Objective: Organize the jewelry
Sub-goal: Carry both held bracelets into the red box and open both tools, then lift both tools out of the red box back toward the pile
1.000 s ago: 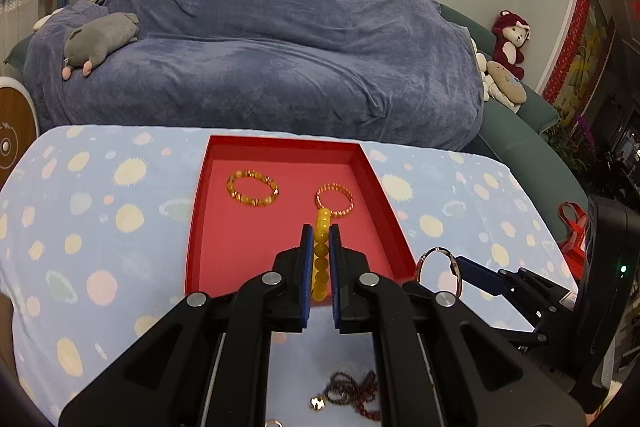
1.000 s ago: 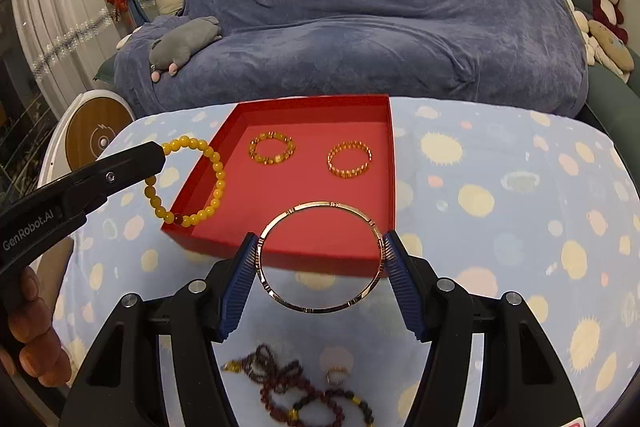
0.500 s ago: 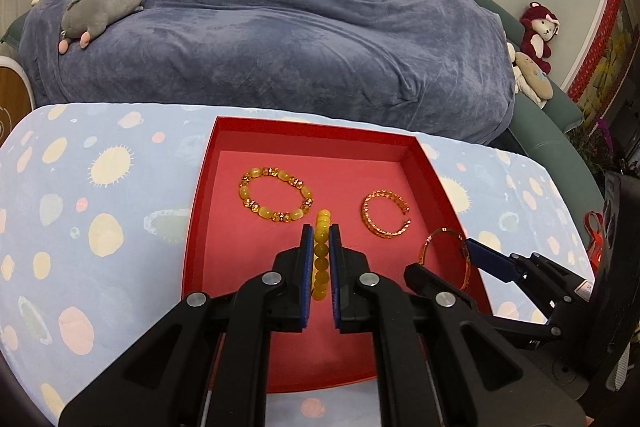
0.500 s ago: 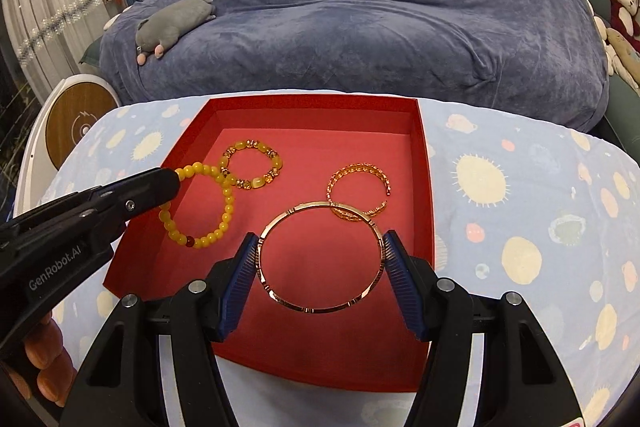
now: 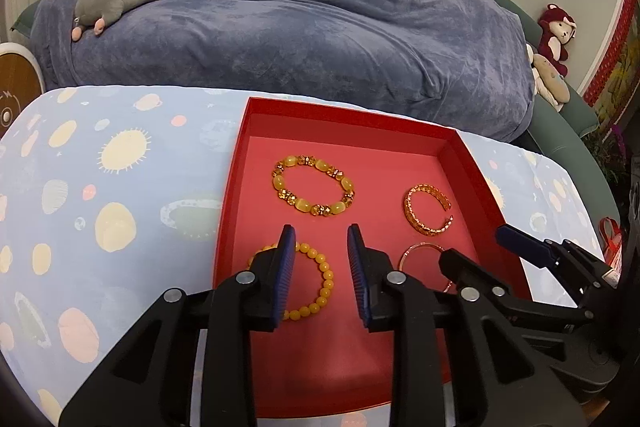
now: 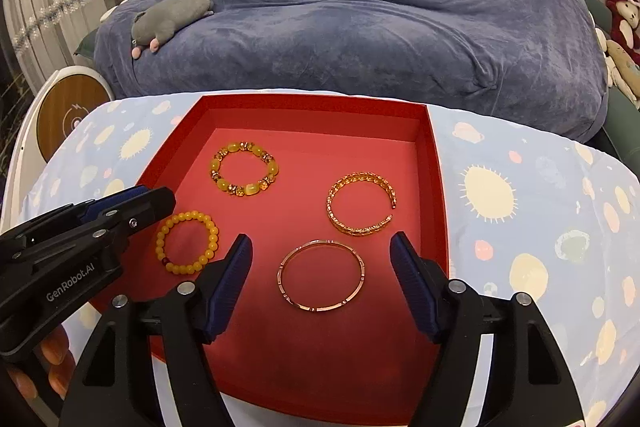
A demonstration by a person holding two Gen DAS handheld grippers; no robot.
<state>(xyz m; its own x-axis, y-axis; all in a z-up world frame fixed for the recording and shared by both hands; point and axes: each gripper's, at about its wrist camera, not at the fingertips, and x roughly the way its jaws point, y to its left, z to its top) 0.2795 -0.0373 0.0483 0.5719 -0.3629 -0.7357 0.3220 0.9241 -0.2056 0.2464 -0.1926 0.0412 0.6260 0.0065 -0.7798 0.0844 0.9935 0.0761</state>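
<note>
Both grippers have just been opening: the left gripper (image 5: 320, 241) released the yellow bead bracelet (image 6: 187, 242), the right gripper (image 6: 321, 246) the thin metal bangle (image 6: 321, 275); both lie in the red tray (image 6: 434, 163) between their fingers. Next, withdrawing cleanly.

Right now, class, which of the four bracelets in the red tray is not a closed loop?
The gold chain-pattern cuff bangle, at the tray's right side: its ring has a gap, whereas both beaded bracelets and the thin rose-gold bangle close fully.
</note>
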